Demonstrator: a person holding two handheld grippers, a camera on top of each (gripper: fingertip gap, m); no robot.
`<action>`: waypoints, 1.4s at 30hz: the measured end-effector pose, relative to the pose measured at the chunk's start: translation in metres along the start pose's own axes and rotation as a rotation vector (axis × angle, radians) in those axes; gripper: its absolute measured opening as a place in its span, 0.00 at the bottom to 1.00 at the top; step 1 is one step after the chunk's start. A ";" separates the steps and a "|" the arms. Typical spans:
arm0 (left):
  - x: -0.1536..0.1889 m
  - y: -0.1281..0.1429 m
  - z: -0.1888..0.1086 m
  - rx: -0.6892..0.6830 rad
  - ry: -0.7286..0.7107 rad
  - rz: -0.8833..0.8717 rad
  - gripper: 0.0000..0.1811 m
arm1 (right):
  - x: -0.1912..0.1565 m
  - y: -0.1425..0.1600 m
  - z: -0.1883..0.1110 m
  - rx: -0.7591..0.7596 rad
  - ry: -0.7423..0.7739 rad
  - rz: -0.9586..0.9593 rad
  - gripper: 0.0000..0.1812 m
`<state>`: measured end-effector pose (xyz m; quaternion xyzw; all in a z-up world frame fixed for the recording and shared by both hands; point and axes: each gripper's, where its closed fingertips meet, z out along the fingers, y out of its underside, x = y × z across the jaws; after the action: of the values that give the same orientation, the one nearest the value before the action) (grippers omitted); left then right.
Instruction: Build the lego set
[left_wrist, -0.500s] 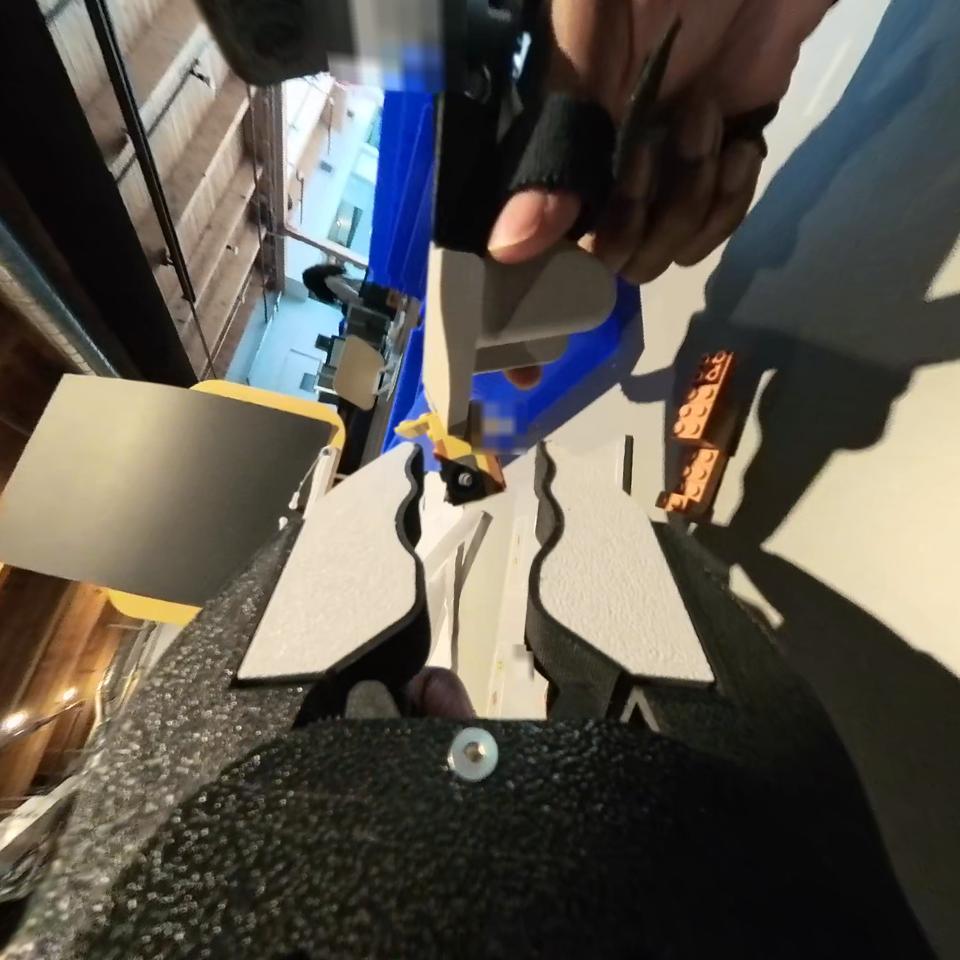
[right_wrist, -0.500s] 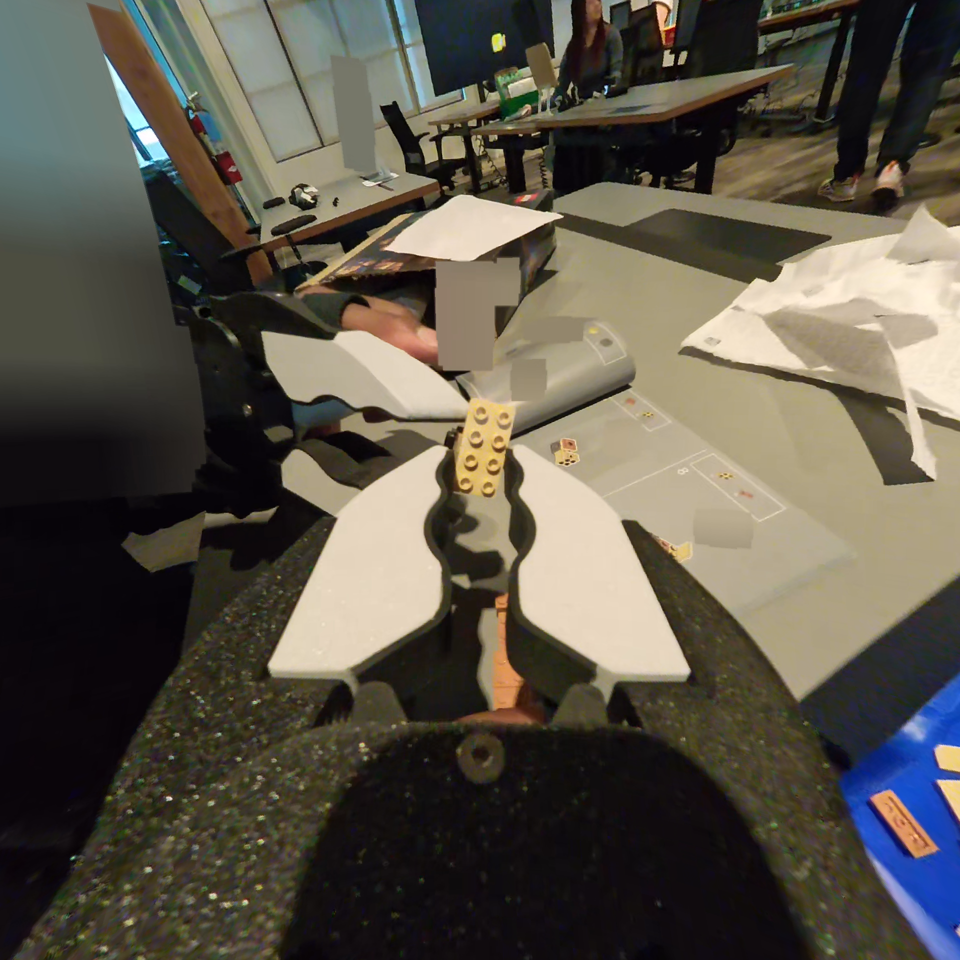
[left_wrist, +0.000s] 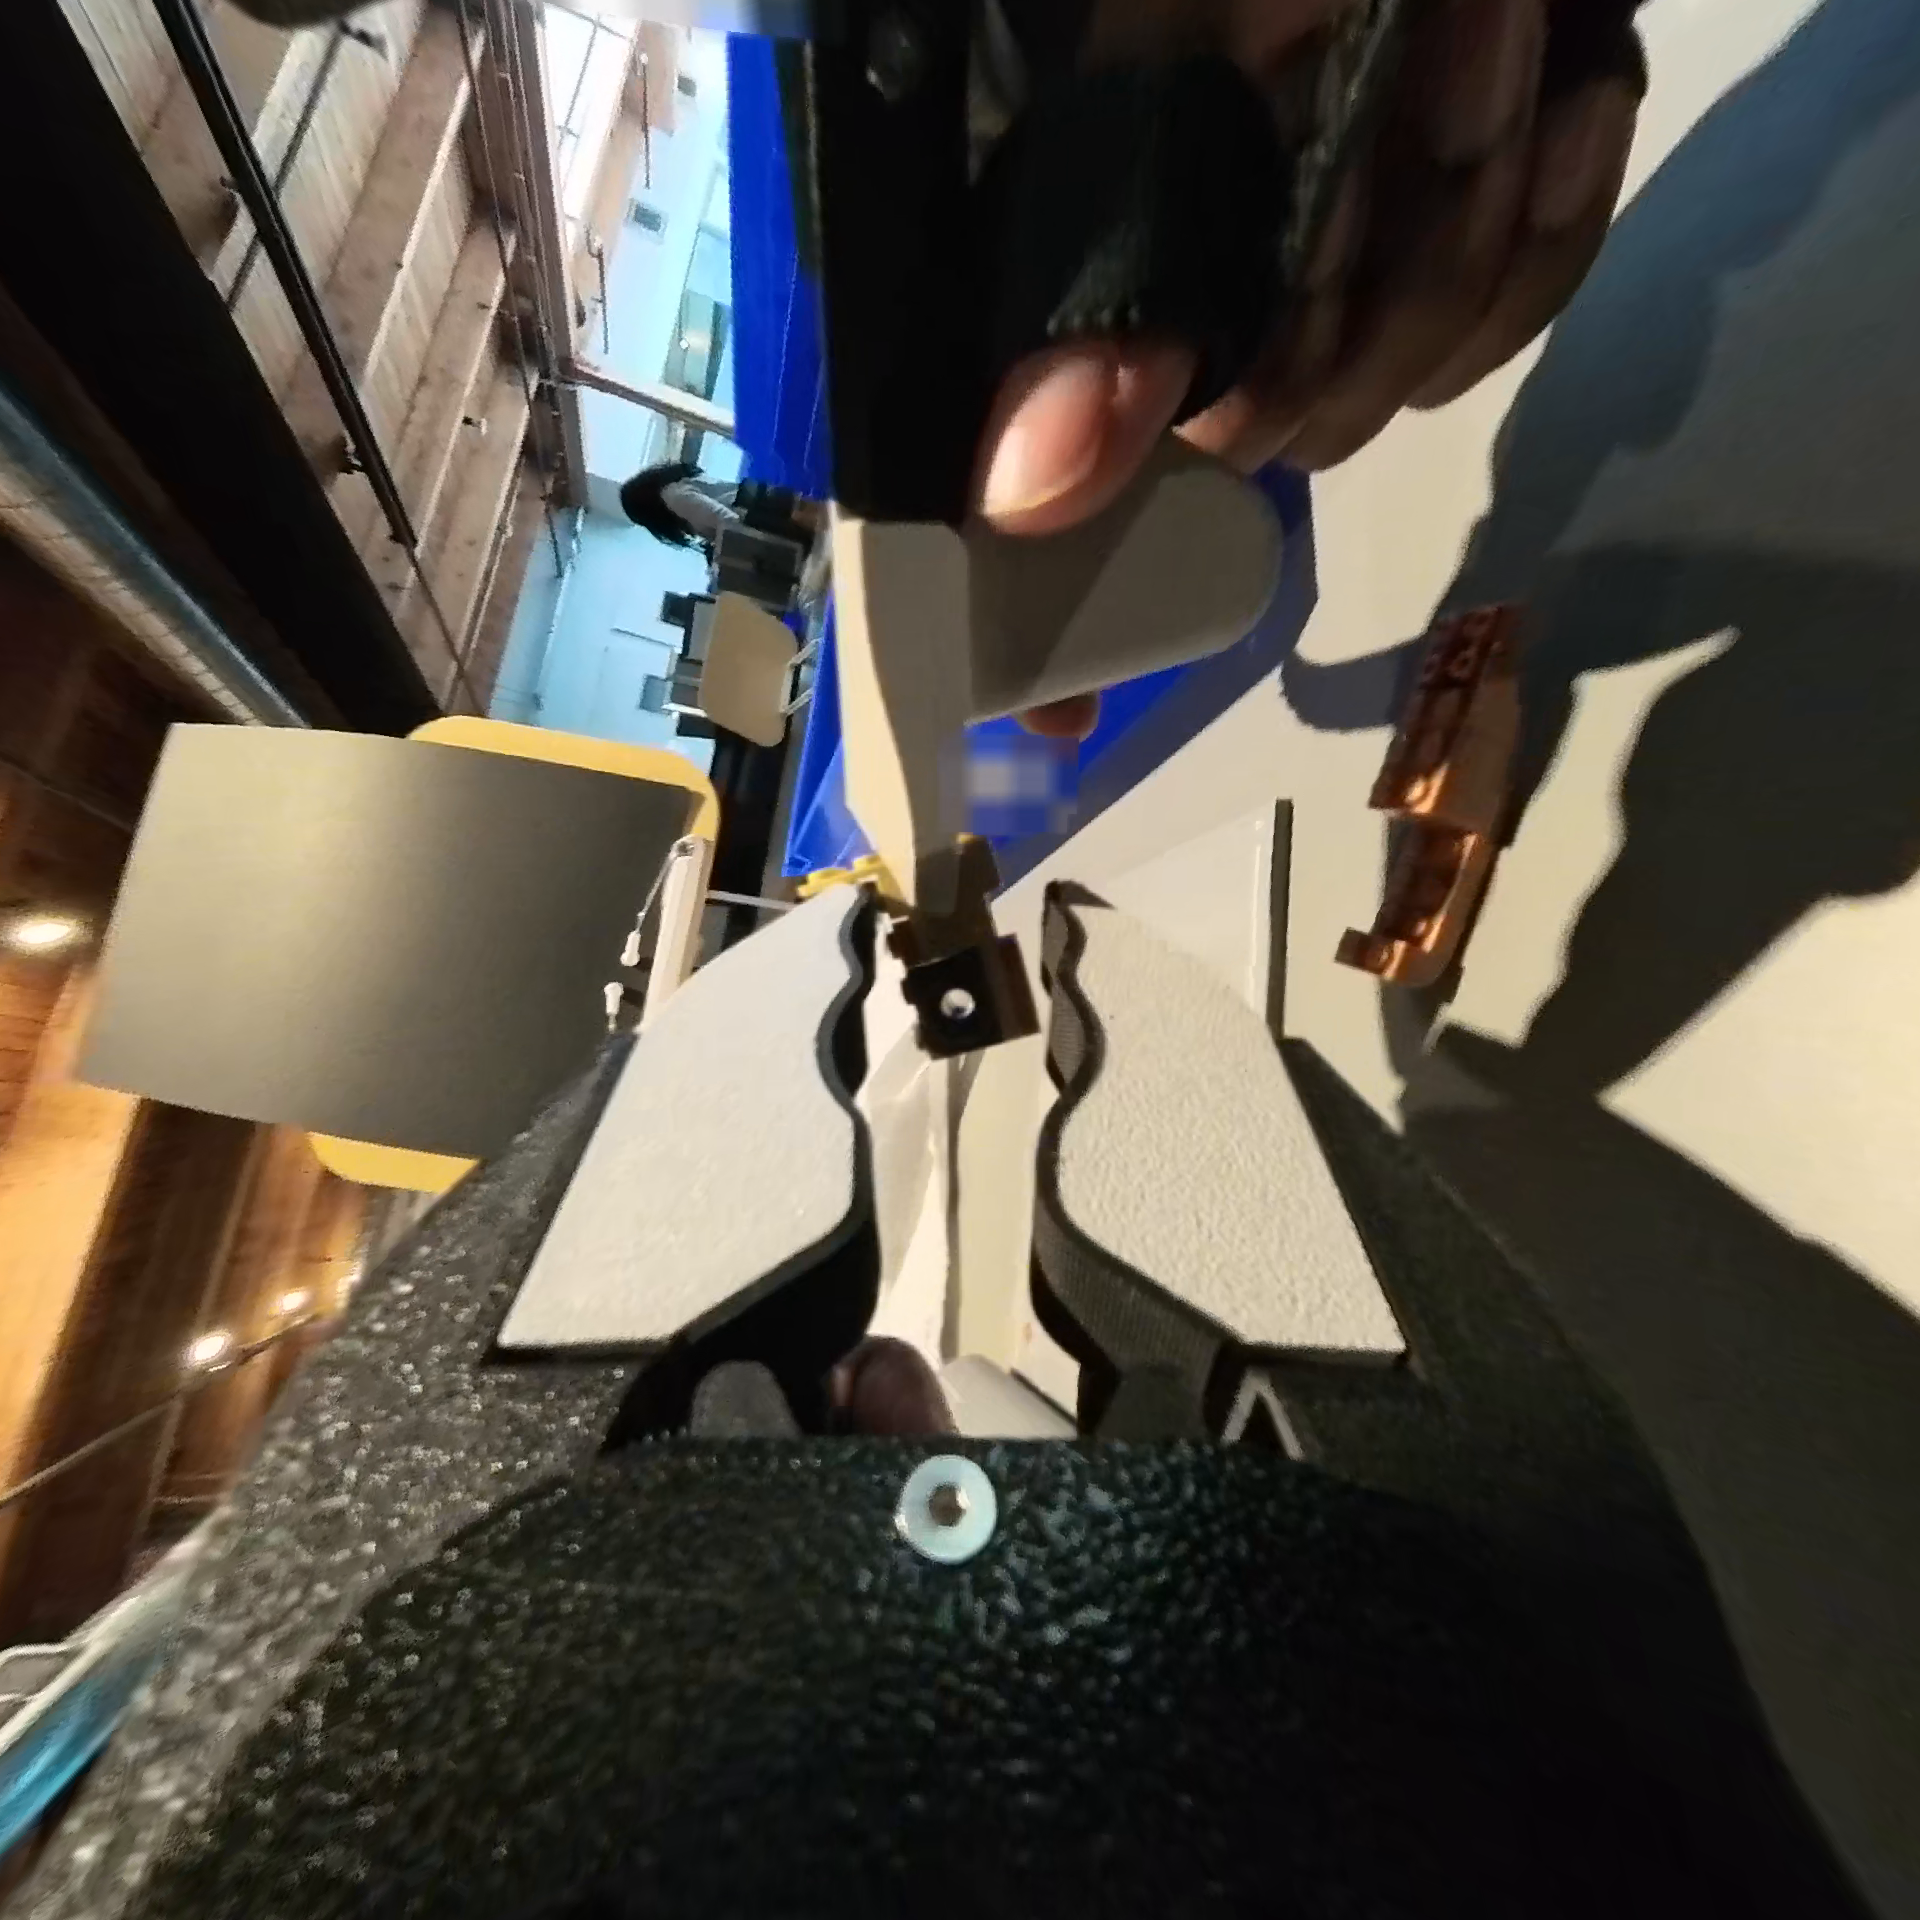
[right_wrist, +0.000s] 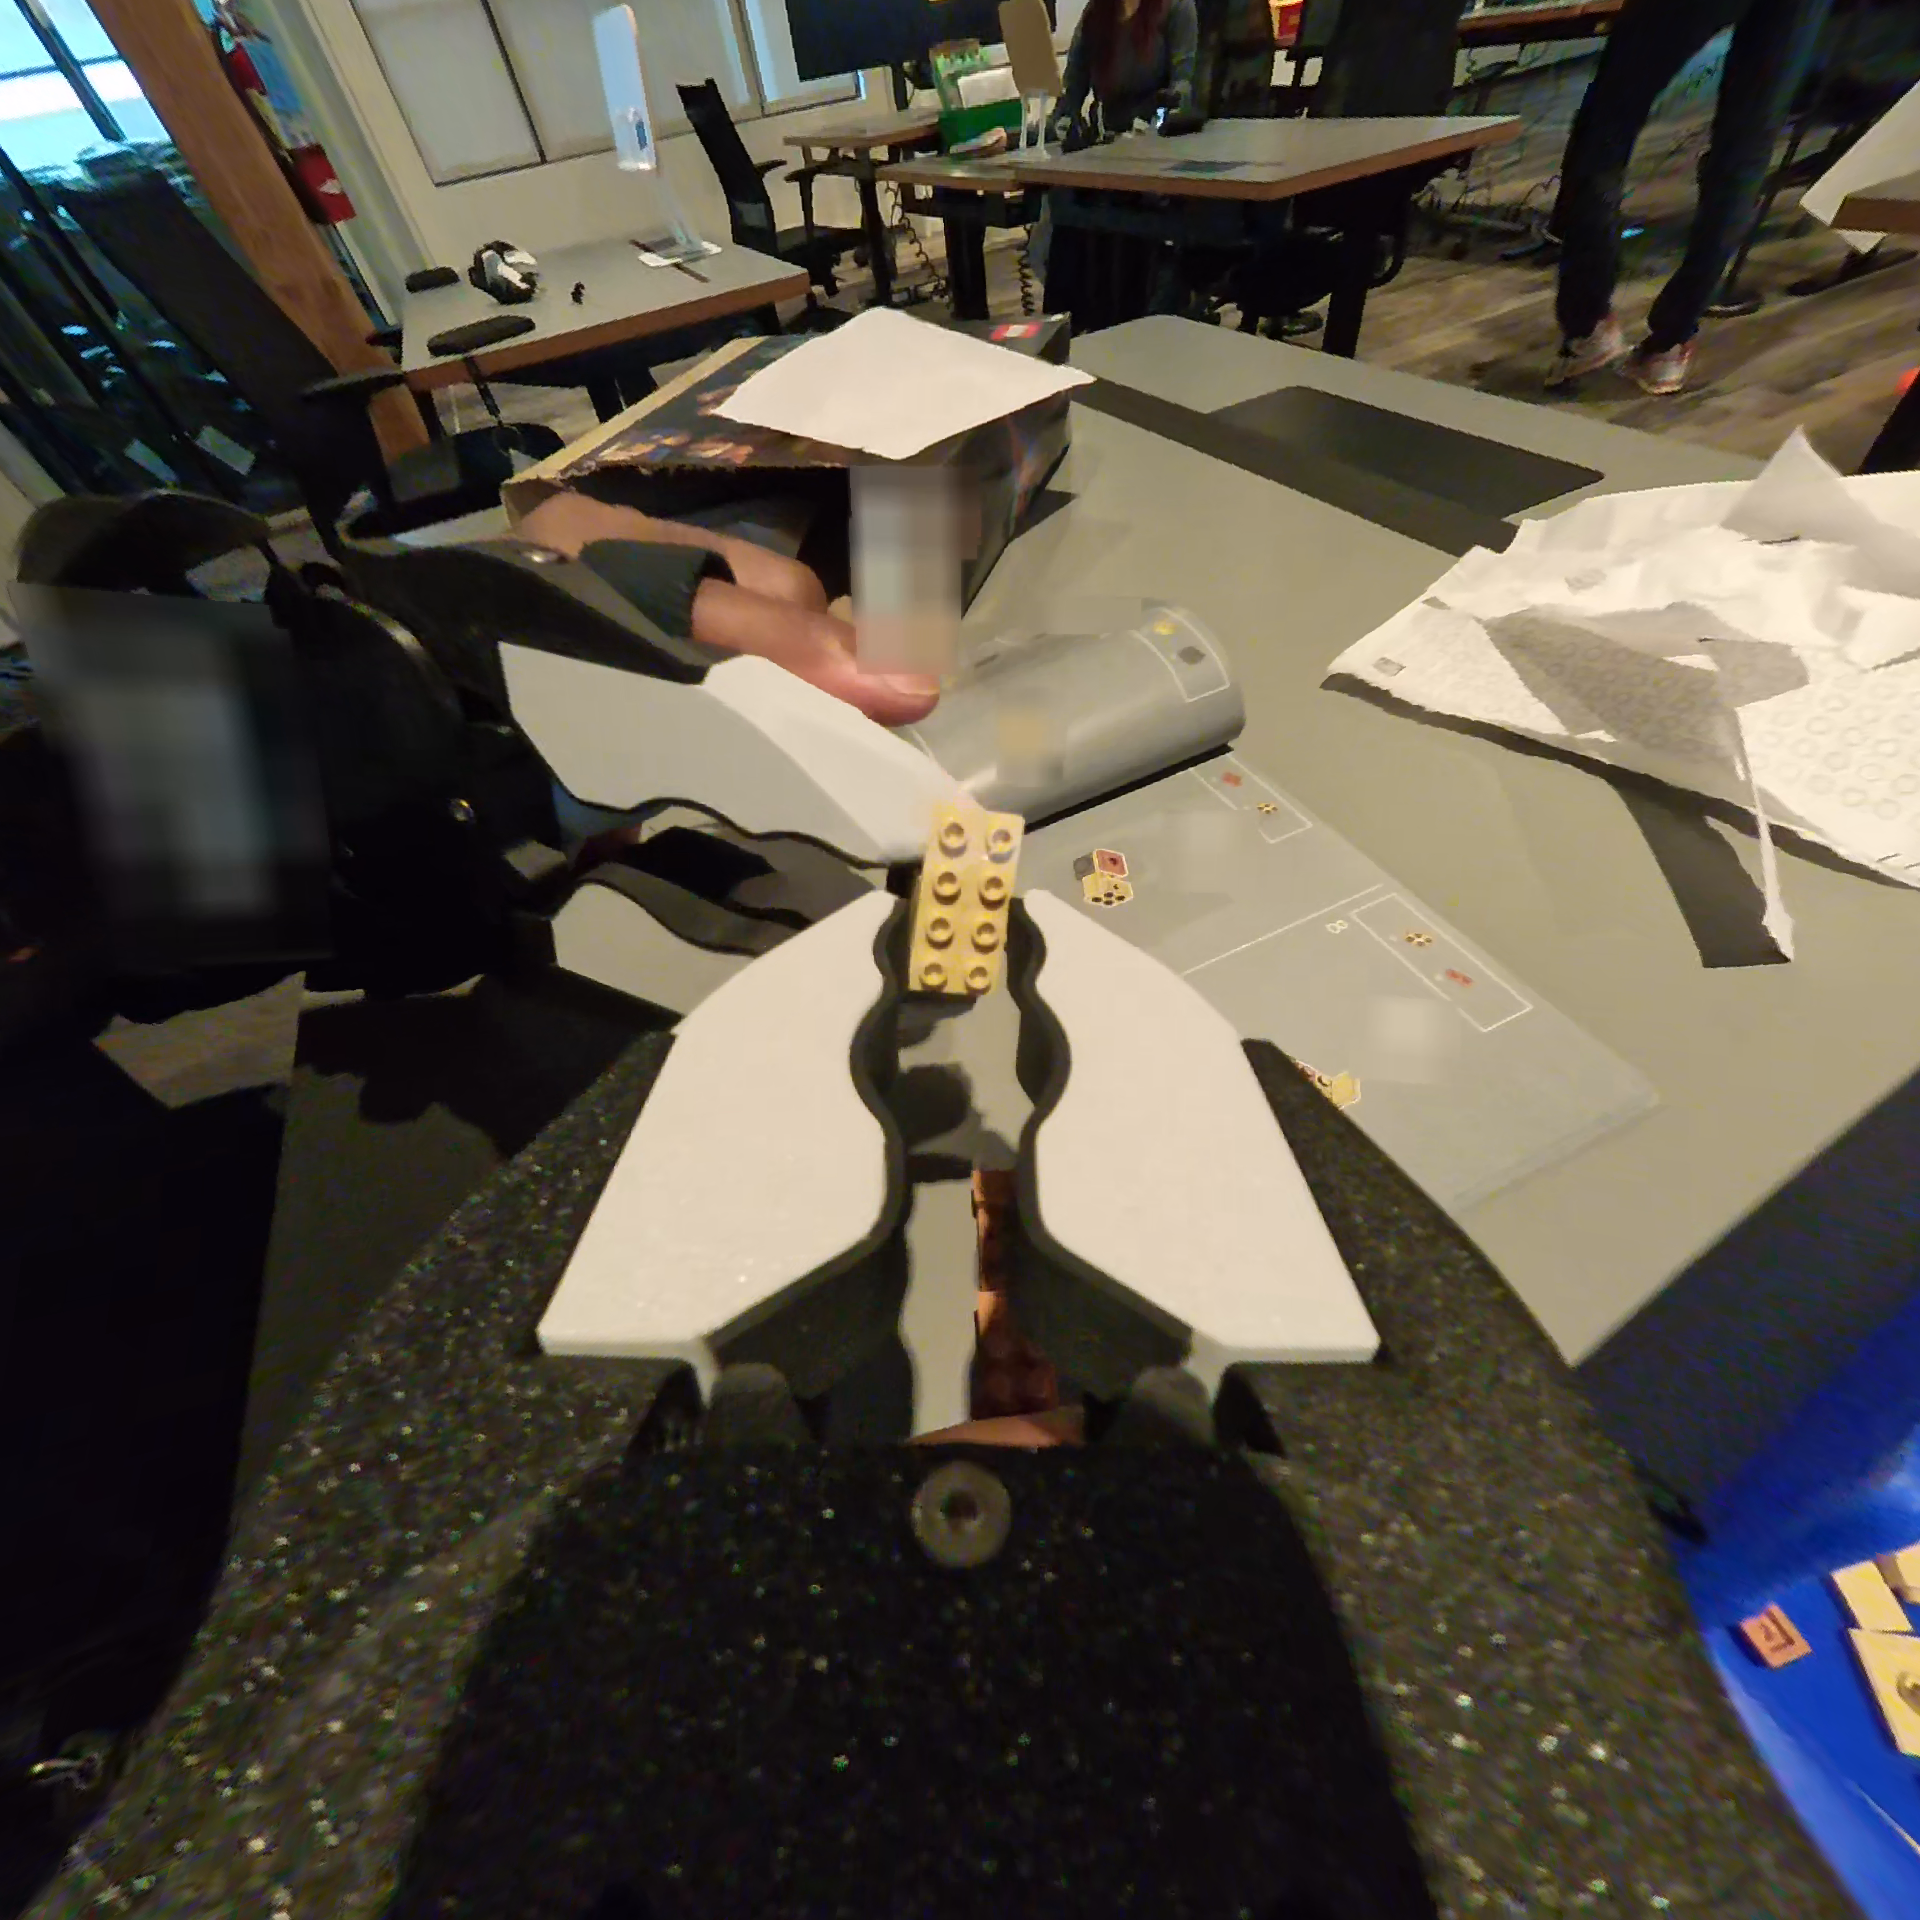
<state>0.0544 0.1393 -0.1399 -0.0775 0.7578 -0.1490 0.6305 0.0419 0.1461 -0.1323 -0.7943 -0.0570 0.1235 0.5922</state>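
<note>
In the left wrist view, a yellow-edged grey board (left_wrist: 395, 935) is seen at the left of the frame; at centre the left gripper (left_wrist: 951, 935) is held with its jaws spread, nothing pinched, and a small dark brown piece (left_wrist: 971, 997) sits in the gap at the tips, carried by the right gripper coming from the top. At the right, an orange brick assembly (left_wrist: 1439, 800) lies on the table. In the right wrist view, at centre, a tan plate (right_wrist: 961, 904) is pinched between the jaws of the right gripper (right_wrist: 961, 935). The grip is only at the plate's lower end, so a slip or twist is judged likely if the transfer is pressed off-axis.
</note>
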 end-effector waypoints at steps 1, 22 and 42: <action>0.000 0.001 0.000 -0.001 -0.005 0.009 0.15 | 0.000 0.001 0.000 -0.001 0.000 -0.003 0.09; 0.052 0.040 -0.006 -0.204 0.227 0.099 0.13 | -0.003 0.027 -0.018 -0.076 0.028 -0.103 0.21; 0.076 0.039 -0.009 -0.401 0.266 0.254 0.12 | -0.005 0.042 -0.057 -0.003 0.162 -0.219 0.17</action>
<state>0.0342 0.1543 -0.2217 -0.0850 0.8519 0.0754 0.5112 0.0498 0.0803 -0.1561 -0.7916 -0.0957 -0.0064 0.6034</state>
